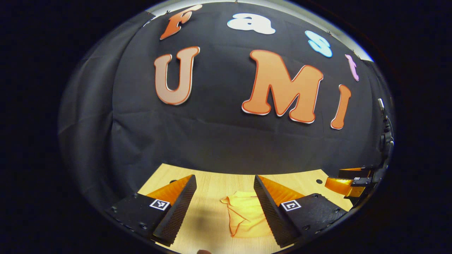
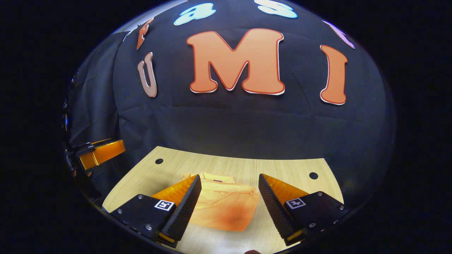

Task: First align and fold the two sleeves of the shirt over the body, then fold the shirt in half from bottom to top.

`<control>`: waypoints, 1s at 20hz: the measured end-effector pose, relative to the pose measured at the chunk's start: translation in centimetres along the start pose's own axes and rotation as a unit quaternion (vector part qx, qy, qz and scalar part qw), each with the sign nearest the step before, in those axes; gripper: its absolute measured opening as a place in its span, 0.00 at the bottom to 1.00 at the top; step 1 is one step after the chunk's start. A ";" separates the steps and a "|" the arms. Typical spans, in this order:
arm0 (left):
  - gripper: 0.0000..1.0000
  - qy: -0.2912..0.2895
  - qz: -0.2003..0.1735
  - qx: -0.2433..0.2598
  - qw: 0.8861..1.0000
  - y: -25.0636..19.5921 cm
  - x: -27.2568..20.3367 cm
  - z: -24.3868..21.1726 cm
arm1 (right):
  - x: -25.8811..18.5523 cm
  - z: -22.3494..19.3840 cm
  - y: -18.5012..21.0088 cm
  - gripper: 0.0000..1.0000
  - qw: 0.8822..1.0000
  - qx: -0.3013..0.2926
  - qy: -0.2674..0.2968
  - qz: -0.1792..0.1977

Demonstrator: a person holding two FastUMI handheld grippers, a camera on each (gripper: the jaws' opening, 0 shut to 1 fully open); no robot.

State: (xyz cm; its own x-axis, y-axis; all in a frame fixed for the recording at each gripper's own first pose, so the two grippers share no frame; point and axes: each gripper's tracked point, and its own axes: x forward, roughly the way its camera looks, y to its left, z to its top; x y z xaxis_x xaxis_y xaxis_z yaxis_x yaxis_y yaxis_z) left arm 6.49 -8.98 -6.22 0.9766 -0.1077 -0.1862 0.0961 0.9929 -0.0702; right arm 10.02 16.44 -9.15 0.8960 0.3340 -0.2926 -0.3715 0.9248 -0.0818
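Shirt point(image 2: 226, 206) is seen lying on the worktop point(image 2: 282, 167), seemingly folded. Left tongs point(image 1: 225, 194) and right tongs point(image 2: 229, 192) are held wide above it, nothing gripped.

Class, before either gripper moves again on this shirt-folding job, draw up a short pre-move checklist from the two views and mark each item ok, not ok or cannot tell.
1. Left gripper open and empty: ok, fingers spread wide, nothing between them.
2. Right gripper open and empty: ok, fingers apart above the cloth.
3. Shirt on the wooden table: ok, it lies ahead of both grippers.
4. Sleeves folded over the body: cannot tell; the shirt looks like a compact bundle, but the sleeves are not distinct.
5. Shirt lying flat and smooth: not ok, the left gripper view shows a rumpled, turned-up edge.
6. Grippers apart from each other: ok, each sees the other off to its side.
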 end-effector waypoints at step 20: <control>0.98 -0.040 -0.059 -0.015 0.997 -4.2 -15.0 -2.3 | -18.5 -2.2 0.9 0.98 0.989 0.028 -0.146 0.004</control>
State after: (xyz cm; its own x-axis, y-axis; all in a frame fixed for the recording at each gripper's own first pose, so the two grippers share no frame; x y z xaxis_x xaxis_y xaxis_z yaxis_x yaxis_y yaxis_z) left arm -9.00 -11.69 -5.41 0.9710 -0.2183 -0.0971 0.2068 0.9714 -0.1166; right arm -7.45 10.63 -5.91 0.9281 0.3722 -0.0056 -0.3722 0.9278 -0.0245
